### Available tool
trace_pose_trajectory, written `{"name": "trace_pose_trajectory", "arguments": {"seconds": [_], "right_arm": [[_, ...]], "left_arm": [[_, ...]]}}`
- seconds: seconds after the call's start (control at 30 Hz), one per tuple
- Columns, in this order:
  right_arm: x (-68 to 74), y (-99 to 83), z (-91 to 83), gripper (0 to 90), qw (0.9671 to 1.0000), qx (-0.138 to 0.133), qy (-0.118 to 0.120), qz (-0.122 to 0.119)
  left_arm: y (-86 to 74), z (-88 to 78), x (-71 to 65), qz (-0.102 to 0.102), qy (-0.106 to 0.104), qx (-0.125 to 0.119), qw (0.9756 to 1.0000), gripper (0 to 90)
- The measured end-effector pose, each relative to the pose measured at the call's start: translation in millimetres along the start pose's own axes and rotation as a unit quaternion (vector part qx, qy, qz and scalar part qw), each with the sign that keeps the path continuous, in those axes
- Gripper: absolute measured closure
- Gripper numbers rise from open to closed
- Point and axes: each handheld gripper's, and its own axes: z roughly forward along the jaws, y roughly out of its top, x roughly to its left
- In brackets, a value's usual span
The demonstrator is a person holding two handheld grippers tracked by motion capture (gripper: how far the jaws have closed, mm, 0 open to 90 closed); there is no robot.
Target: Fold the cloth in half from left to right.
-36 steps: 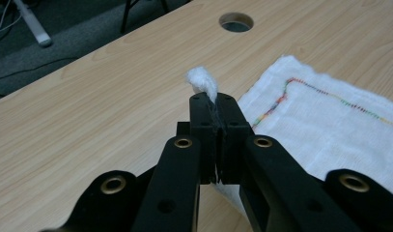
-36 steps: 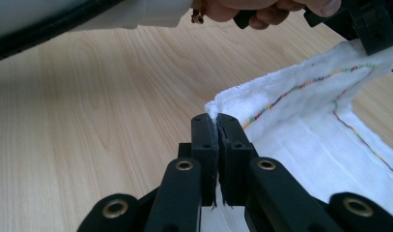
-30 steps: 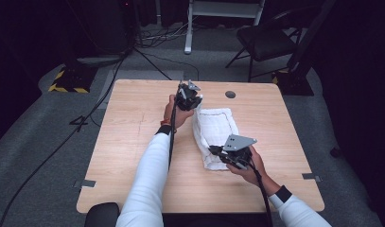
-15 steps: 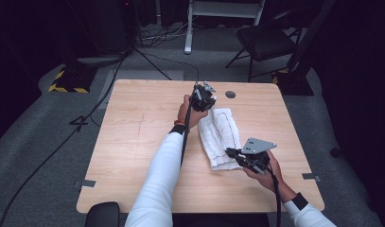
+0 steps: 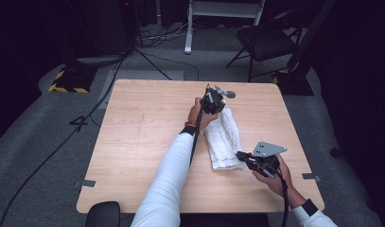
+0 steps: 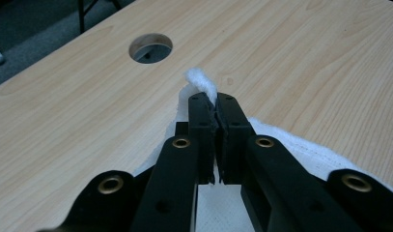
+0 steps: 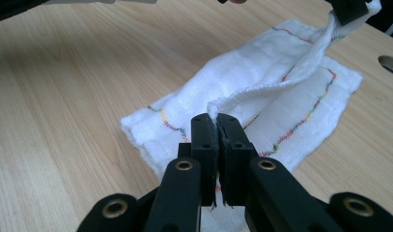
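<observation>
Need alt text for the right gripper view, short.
The right gripper, jaws shut, pinches a corner of a white cloth with coloured stitching lying on a wooden table. The lifted edge runs up to the left gripper.

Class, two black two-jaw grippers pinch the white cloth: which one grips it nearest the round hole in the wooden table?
The left gripper, holding the white cloth at its far end beside the round hole; the right gripper grips the near end.

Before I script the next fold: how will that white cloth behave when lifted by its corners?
Probably floppy: the white cloth hangs in a sagging band between the right gripper and left gripper, each pinching a corner. It looks light, since thin pinches hold it. It seems unlikely to slip, given its woven texture, though the loose layers may unfold.
</observation>
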Motion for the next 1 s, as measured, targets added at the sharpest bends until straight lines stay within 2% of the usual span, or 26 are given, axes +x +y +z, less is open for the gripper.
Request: {"name": "trace_pose_trajectory", "arguments": {"seconds": [0.1,0.2,0.27,0.33,0.4,0.43,0.47,0.5,0.53,0.63,0.67,0.73,0.77,0.8,0.83,0.87,0.9,0.97,1.0], "right_arm": [[-1.1,-5.0,0.7,86.2,0.9999,0.009,-0.007,0.004],[-1.7,-6.4,1.4,84.8,0.9998,0.014,-0.01,0.007],[-2.1,-8.4,3.2,83.0,0.9996,0.022,-0.013,0.014],[-0.9,-10.1,4.1,81.5,0.9994,0.03,-0.015,0.012],[-0.4,-12.5,4.2,75.8,0.9991,0.036,-0.017,0.015],[-0.4,-12.5,4.2,75.8,0.9991,0.036,-0.017,0.015],[-0.9,-15.5,3.6,74.6,0.9989,0.042,-0.015,0.018],[-0.9,-15.5,3.6,74.6,0.9989,0.042,-0.015,0.018],[-1.2,-17.0,3.4,71.8,0.9986,0.046,-0.013,0.02],[-4.4,-21.9,0.8,64.0,0.9978,0.057,-0.012,0.03],[-6.9,-25.2,-1.2,58.9,0.9972,0.062,-0.013,0.039],[-8.4,-26.8,-2.8,57.8,0.9969,0.065,-0.015,0.042],[-12.0,-29.1,-6.1,56.3,0.9967,0.062,-0.019,0.049],[-12.0,-29.1,-6.1,56.3,0.9967,0.062,-0.019,0.049],[-16.9,-30.2,-9.0,54.4,0.9964,0.057,-0.028,0.055],[-19.9,-30.2,-9.7,53.9,0.9963,0.053,-0.033,0.058],[-22.9,-30.0,-9.8,53.3,0.9961,0.052,-0.037,0.061],[-28.7,-29.0,-7.1,52.3,0.9962,0.048,-0.04,0.061],[-28.7,-29.0,-7.1,52.3,0.9962,0.048,-0.04,0.061]], "left_arm": [[0.7,3.5,-3.9,-0.005,0.005,0.0,1.0,77.4],[0.6,3.1,-4.4,-0.007,0.004,0.0,1.0,74.9],[0.2,1.1,-3.9,-0.01,0.002,-0.004,0.9999,69.4],[-1.4,-4.1,-2.0,-0.013,0.002,-0.007,0.9999,67.7],[-4.0,-9.5,-2.7,-0.004,0.002,-0.003,1.0,62.6],[-4.0,-9.5,-2.7,-0.004,0.002,-0.003,1.0,58.7],[-8.6,-16.0,-6.7,0.008,0.007,0.006,0.9999,53.3],[-8.6,-16.0,-6.7,0.008,0.007,0.006,0.9999,48.4],[-12.0,-20.0,-9.3,0.011,0.001,0.009,0.9999,48.4],[-25.6,-33.0,-20.0,0.038,-0.017,0.018,0.999,38.2],[-36.0,-41.8,-28.3,0.053,-0.035,0.029,0.9976,31.7],[-41.7,-46.7,-33.4,0.06,-0.038,0.028,0.9971,29.7],[-52.7,-57.6,-42.1,0.07,-0.056,0.032,0.9955,27.2],[-52.7,-57.6,-42.1,0.07,-0.056,0.032,0.9955,26.3],[-58.5,-63.1,-46.2,0.07,-0.067,0.028,0.9949,26.1],[-69.8,-73.7,-54.2,0.08,-0.068,0.026,0.9942,26.1],[-69.8,-73.7,-54.2,0.08,-0.068,0.026,0.9942,26.2],[-87.5,-82.6,-63.5,0.079,-0.085,0.03,0.9928,26.2],[-87.5,-82.6,-63.5,0.079,-0.085,0.03,0.9928,26.6]]}}
